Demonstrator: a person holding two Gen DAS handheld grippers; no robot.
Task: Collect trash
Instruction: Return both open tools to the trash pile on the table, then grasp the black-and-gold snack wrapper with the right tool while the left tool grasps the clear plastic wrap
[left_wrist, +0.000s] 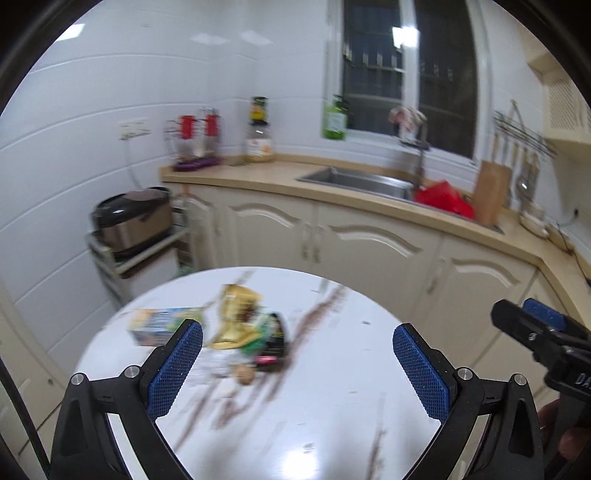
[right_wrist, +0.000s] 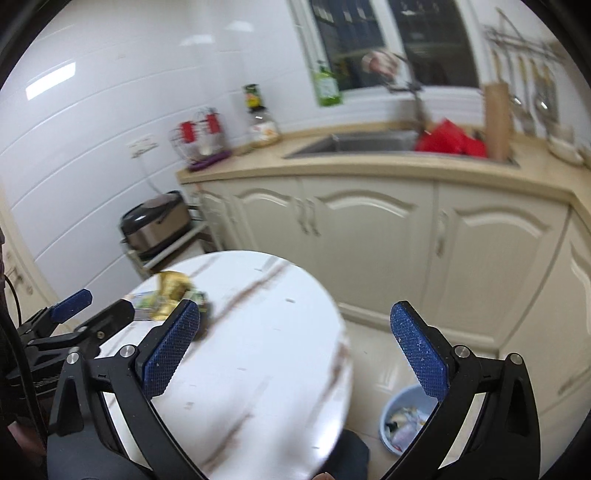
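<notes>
Both grippers stood wide and empty. The left gripper (left_wrist: 297, 354) hung over the near half of the round counter (left_wrist: 332, 406), its jaws spread well apart; the right gripper (right_wrist: 295, 339) hung over the counter's right edge, likewise spread.

The trash (left_wrist: 243, 325), a loose pile of a yellow wrapper, a green packet, a dark tray and a small carton, lay near the far left edge, ahead and slightly left of the left gripper. A careless closing grip would likely catch only one flimsy wrapper and push the rest toward that edge. The bin (right_wrist: 402, 417) sat on the floor below the right edge, so a weakly held piece could drop short.
</notes>
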